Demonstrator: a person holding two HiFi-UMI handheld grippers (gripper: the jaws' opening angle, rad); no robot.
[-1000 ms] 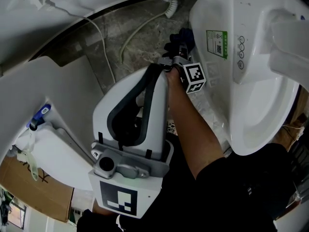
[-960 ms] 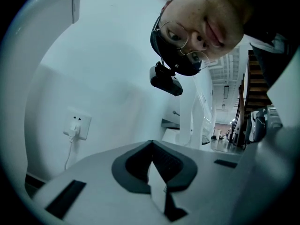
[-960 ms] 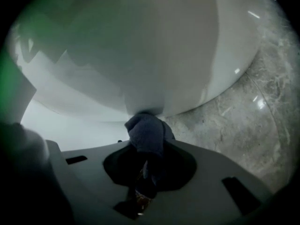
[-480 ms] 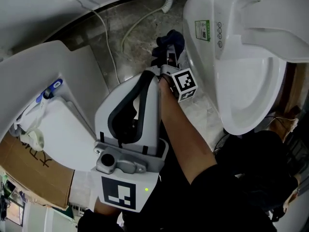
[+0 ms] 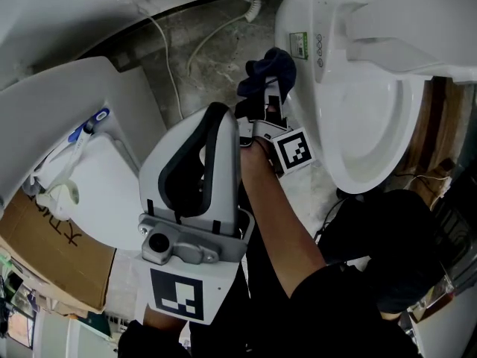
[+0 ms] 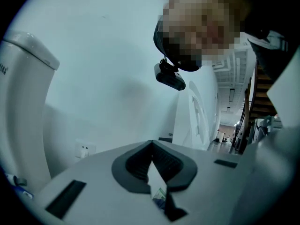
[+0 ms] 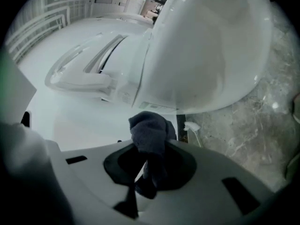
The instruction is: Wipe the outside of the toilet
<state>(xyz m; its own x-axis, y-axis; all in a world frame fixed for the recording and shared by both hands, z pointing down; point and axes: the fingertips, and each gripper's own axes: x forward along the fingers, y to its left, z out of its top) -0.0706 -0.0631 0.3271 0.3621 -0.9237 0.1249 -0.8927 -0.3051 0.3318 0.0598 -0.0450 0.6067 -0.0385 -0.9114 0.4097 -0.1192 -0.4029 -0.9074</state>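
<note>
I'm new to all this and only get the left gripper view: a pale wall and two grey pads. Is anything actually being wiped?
Observer: Something is ready for it. The right gripper is shut on a dark blue cloth.
Operator: Where is that cloth pointing?
Observer: At the outer side of the white toilet, close beside its green label. I cannot tell whether it touches.
Operator: And the gripper I'm looking through?
Observer: The left gripper is held apart from the toilet. In the head view the person's right forearm lies between the two.
</note>
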